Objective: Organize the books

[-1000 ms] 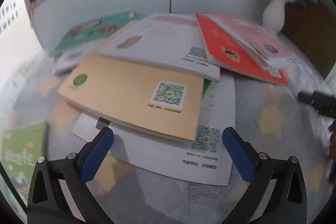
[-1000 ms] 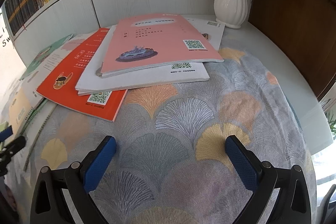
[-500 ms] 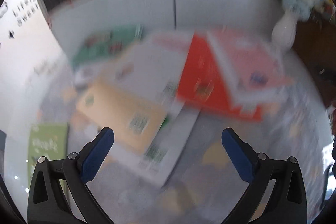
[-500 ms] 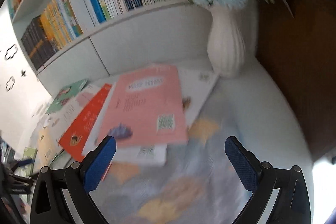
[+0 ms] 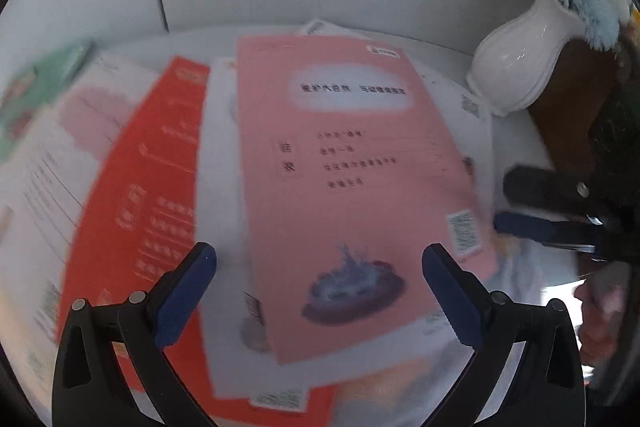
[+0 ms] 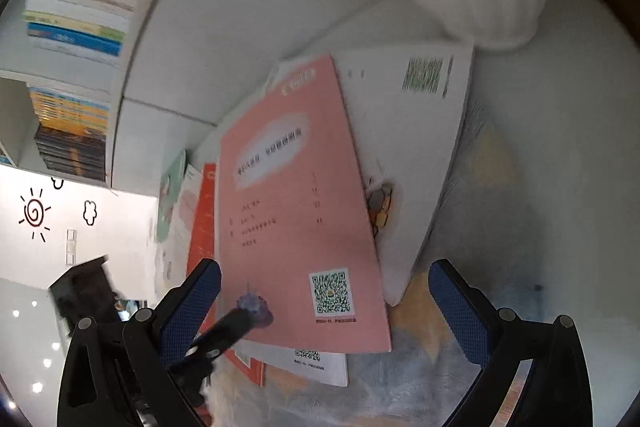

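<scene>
While both fisheye views are blurred, the pink book [image 5: 352, 187] is plainly topmost on a fanned pile, overlapping a white book [image 6: 416, 163] and an orange-red book [image 5: 148, 195] on the patterned tabletop [image 6: 500, 163]. Left hand-held gripper [image 5: 320, 287] hovers over the pink book's near end, its blue fingers spread wide and grasping nothing. Right hand-held gripper [image 6: 324, 303] is likewise released, fingers apart above the same cover's corner. Beside the pile stands a white vase [image 5: 520, 63].

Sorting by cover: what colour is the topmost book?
Pink book, clearest in the right wrist view.
</scene>
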Demonstrator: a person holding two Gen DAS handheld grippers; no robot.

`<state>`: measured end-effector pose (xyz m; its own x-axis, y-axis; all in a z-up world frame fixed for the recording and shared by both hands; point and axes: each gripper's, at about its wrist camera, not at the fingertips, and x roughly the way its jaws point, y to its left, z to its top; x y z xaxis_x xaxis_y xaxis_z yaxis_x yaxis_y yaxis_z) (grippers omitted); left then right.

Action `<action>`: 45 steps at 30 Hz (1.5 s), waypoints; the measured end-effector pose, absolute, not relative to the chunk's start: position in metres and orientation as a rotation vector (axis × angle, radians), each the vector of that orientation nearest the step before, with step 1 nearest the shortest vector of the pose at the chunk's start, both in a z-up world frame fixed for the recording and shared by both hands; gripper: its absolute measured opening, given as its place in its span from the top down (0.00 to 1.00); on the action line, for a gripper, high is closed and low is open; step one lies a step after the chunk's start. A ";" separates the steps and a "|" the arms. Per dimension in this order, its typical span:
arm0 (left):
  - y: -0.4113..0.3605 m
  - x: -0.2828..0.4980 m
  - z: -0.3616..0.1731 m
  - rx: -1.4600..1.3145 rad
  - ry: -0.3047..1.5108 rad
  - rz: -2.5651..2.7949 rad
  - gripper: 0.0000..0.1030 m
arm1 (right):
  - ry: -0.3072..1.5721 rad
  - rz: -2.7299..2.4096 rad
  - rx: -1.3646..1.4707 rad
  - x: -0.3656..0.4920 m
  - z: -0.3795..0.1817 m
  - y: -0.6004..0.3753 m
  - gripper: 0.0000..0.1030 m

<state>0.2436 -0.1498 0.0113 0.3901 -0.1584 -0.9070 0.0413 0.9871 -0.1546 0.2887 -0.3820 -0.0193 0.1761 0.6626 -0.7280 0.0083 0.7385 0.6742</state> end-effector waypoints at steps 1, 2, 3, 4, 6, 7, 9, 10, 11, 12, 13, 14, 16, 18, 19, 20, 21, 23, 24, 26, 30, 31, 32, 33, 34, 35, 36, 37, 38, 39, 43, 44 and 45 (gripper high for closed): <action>-0.151 0.243 0.010 -0.100 1.172 -0.129 0.01 | 1.349 0.529 0.629 0.287 -0.022 -0.378 0.00; -0.153 0.243 0.009 -0.081 1.175 -0.130 0.01 | 1.370 0.553 0.636 0.287 -0.026 -0.374 0.00; -0.156 0.242 0.009 -0.055 1.176 -0.130 0.01 | 1.384 0.552 0.620 0.285 -0.028 -0.369 0.00; -0.162 0.241 0.007 -0.007 1.178 -0.126 0.00 | 1.373 0.543 0.591 0.282 -0.026 -0.365 0.00; -0.166 0.239 0.004 0.032 1.149 -0.158 0.00 | 1.378 0.529 0.563 0.281 -0.025 -0.358 0.00; -0.165 0.237 0.004 0.035 1.134 -0.173 0.00 | 1.382 0.525 0.578 0.281 -0.025 -0.357 0.00; -0.162 0.228 0.004 0.049 1.085 -0.199 0.00 | 1.403 0.545 0.649 0.281 -0.028 -0.359 0.00; -0.160 0.224 0.004 0.051 1.068 -0.217 0.00 | 1.420 0.573 0.711 0.280 -0.032 -0.363 0.00; -0.157 0.221 0.005 0.049 1.058 -0.227 0.00 | 1.435 0.611 0.786 0.278 -0.035 -0.365 0.00; -0.153 0.219 0.005 0.045 1.048 -0.243 0.00 | 1.447 0.654 0.880 0.275 -0.040 -0.367 0.00; -0.152 0.216 0.006 0.050 1.041 -0.248 0.00 | 1.454 0.670 0.947 0.271 -0.044 -0.369 0.00; -0.150 0.215 0.005 0.065 1.028 -0.251 0.00 | 1.456 0.670 0.966 0.268 -0.046 -0.369 0.01; -0.145 0.204 0.006 0.087 0.958 -0.274 0.00 | 1.451 0.684 0.969 0.261 -0.048 -0.365 0.02; -0.136 0.190 0.001 0.080 0.850 -0.311 0.00 | 1.432 0.694 0.958 0.259 -0.049 -0.358 0.02; -0.134 0.190 0.003 0.071 0.852 -0.308 0.00 | 1.425 0.698 0.963 0.261 -0.049 -0.357 0.02; -0.131 0.190 0.002 0.069 0.860 -0.295 0.00 | 1.418 0.698 0.979 0.262 -0.050 -0.356 0.02; -0.126 0.192 0.001 0.044 0.867 -0.299 0.00 | 1.409 0.694 1.000 0.261 -0.051 -0.363 0.02; -0.122 0.192 0.002 0.024 0.866 -0.303 0.00 | 1.395 0.686 1.028 0.260 -0.052 -0.366 0.03; -0.123 0.192 0.003 0.034 0.867 -0.295 0.00 | 1.387 0.682 1.018 0.259 -0.050 -0.365 0.05; -0.124 0.196 -0.001 0.034 0.866 -0.295 0.00 | 1.381 0.662 0.963 0.255 -0.046 -0.367 0.17; -0.129 0.194 -0.002 0.045 0.865 -0.286 0.00 | 1.359 0.589 0.856 0.250 -0.039 -0.367 0.42; -0.129 0.195 -0.004 0.035 0.867 -0.290 0.00 | 1.347 0.589 0.856 0.248 -0.039 -0.369 0.42; -0.127 0.194 -0.003 0.025 0.864 -0.295 0.00 | 1.337 0.591 0.846 0.247 -0.037 -0.368 0.42; -0.126 0.194 -0.003 0.019 0.863 -0.298 0.00 | 1.326 0.594 0.827 0.246 -0.035 -0.367 0.42; -0.128 0.192 -0.003 0.019 0.862 -0.298 0.00 | 1.308 0.598 0.808 0.244 -0.032 -0.366 0.42; -0.128 0.192 -0.003 0.020 0.862 -0.297 0.00 | 1.290 0.603 0.797 0.242 -0.030 -0.365 0.42; -0.126 0.192 -0.003 0.017 0.860 -0.297 0.00 | 1.268 0.614 0.793 0.240 -0.026 -0.364 0.42; -0.126 0.192 -0.004 0.017 0.862 -0.296 0.00 | 1.239 0.626 0.799 0.239 -0.024 -0.364 0.42; -0.126 0.192 -0.003 0.017 0.859 -0.292 0.00 | 1.214 0.640 0.810 0.236 -0.022 -0.367 0.42; -0.125 0.192 -0.003 0.006 0.857 -0.288 0.00 | 1.186 0.664 0.836 0.235 -0.020 -0.368 0.42; -0.128 0.192 -0.005 0.021 0.863 -0.270 0.00 | 1.153 0.681 0.908 0.235 -0.023 -0.374 0.41; -0.131 0.192 -0.005 0.026 0.865 -0.265 0.00 | 1.165 0.674 0.886 0.236 -0.026 -0.371 0.39; -0.130 0.193 -0.004 0.009 0.871 -0.255 0.00 | 1.185 0.660 0.865 0.239 -0.031 -0.369 0.35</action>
